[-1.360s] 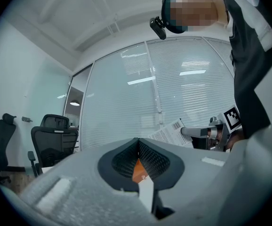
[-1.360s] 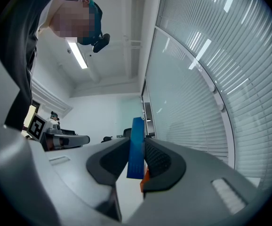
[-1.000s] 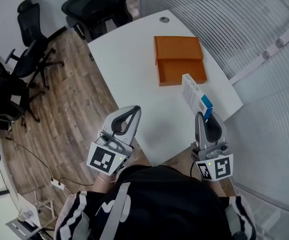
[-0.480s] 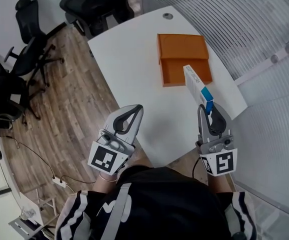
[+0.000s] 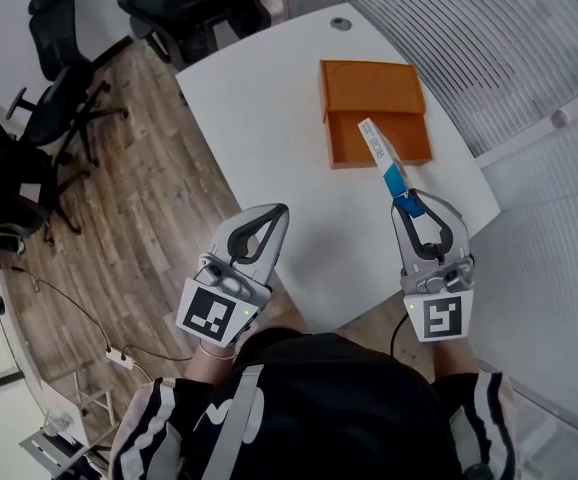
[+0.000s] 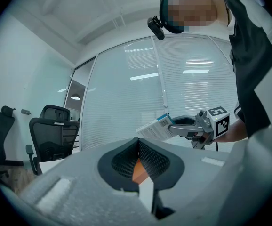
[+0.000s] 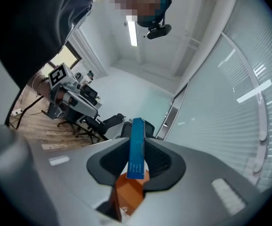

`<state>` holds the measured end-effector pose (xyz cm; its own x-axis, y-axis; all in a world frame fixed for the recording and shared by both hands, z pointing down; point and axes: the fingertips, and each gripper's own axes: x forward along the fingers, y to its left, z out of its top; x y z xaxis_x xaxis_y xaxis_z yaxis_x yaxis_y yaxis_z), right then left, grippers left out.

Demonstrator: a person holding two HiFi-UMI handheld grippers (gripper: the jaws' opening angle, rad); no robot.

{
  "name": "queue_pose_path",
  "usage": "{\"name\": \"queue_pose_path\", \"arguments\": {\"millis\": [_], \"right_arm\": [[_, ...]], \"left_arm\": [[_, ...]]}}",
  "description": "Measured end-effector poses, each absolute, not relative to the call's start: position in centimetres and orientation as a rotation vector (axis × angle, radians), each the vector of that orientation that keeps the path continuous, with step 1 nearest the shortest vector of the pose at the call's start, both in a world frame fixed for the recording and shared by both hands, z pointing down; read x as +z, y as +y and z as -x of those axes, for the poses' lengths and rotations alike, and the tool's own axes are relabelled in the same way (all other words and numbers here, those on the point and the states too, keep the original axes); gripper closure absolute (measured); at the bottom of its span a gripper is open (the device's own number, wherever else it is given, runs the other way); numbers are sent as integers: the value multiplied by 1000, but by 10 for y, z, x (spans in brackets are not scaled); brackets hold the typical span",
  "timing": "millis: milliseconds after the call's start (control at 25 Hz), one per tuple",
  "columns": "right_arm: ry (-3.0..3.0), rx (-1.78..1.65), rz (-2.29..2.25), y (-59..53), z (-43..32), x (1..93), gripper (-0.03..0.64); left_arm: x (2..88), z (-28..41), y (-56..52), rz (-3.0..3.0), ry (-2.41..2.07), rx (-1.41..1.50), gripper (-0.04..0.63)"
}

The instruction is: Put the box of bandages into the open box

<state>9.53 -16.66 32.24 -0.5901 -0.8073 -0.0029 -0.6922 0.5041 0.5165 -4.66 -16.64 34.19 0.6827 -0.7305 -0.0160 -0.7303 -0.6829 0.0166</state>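
Office room: wood floor (image 5: 119, 198), black swivel chairs (image 5: 184, 8) at the far end, slatted glass wall on the right, white table (image 5: 259, 138) in front of the person. Orange open box (image 5: 377, 140) sits on the table's right part, its lid folded back flat on the far side. The tray interior shows only its own orange floor. Right gripper (image 5: 409, 200) is clamped on the box of bandages (image 5: 381, 156), with the pads on the blue end. The rest of the carton sticks out ahead of the jaws toward the open box. In the head view the carton is edge-on, a thin white strip, and its far end overlaps the tray's near part. Height above the tray can't be read from there. The right gripper view adds that the carton stands upright on its narrow blue edge between the two pads, pinched on both faces, with the orange box directly below and beyond the jaw gap. That view also catches the left gripper (image 5: 274, 213) off to the side, which the head view places at the table's near edge, well apart from the open box. Left gripper view: pads closed together with nothing between them, and a sliver of orange shows through the slot under the tips. It also shows the carton's printed white broad face side-on, which neither other view gives.
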Motion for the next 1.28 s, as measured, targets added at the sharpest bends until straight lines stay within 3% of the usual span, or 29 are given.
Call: {"name": "queue_pose_path", "arguments": {"millis": [1280], "right_arm": [[-2027, -1000, -747, -211, -90, 430, 534]], "left_arm": [[348, 51, -177, -2861, -1261, -6, 595]]}}
